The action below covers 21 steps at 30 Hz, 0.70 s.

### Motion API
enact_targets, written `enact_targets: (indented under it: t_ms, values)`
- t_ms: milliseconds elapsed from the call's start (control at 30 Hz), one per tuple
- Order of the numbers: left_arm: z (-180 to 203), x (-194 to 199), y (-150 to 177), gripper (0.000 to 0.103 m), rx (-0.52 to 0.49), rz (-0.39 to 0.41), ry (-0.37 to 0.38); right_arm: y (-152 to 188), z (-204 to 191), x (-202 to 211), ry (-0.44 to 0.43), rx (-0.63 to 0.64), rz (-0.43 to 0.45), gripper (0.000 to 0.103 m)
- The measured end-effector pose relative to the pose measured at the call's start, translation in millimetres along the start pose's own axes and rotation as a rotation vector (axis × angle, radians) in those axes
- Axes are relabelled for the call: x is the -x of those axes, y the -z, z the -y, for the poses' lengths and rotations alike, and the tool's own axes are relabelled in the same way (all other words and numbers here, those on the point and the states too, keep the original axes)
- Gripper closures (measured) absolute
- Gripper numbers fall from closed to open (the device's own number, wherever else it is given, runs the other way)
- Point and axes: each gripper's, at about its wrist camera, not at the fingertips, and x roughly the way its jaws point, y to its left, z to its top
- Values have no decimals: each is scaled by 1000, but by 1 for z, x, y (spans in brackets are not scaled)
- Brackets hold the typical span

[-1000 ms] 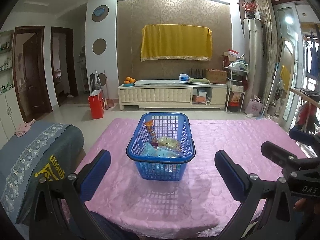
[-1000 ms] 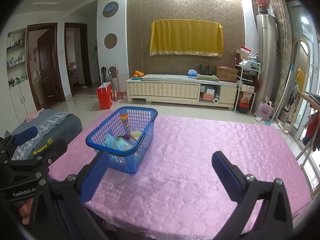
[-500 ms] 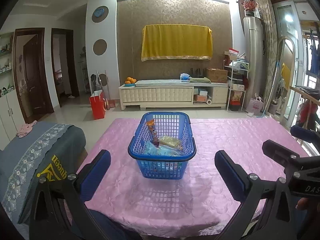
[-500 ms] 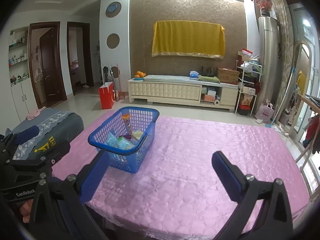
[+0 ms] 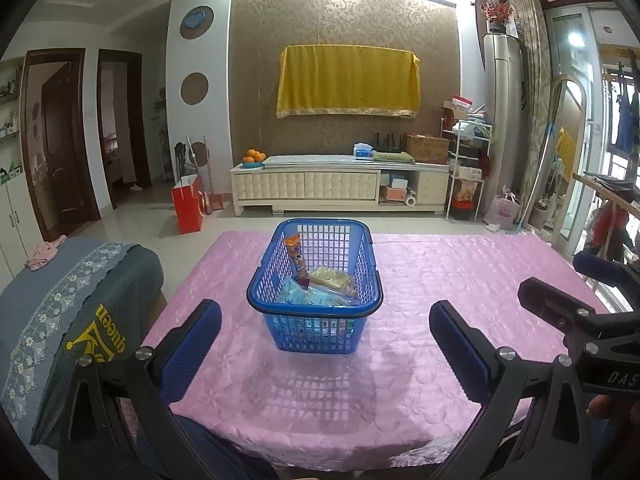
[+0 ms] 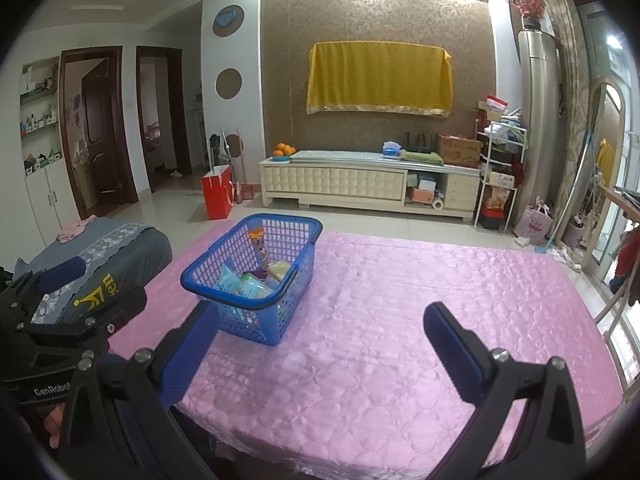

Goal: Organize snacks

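A blue plastic lattice basket (image 5: 315,288) stands upright on the counter covered with a pink quilted cloth (image 5: 460,280), nearer its left edge than its right and set back from the near edge. Inside the basket lie several snack packets (image 5: 316,294); an orange stick-shaped packet (image 5: 295,254) leans upright against the left wall. The left gripper (image 5: 325,336) hovers above the near edge, jaws spread wide and empty. The right gripper (image 6: 316,340) hovers to the basket's right, jaws likewise wide apart, holding nothing.
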Motion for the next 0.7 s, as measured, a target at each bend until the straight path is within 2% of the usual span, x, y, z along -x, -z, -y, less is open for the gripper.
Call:
enact_targets:
  t_ms: [700]
  values:
    - [-4,2,-1,0,20,-12,5,0,-3,2,-14,4,-4,0]
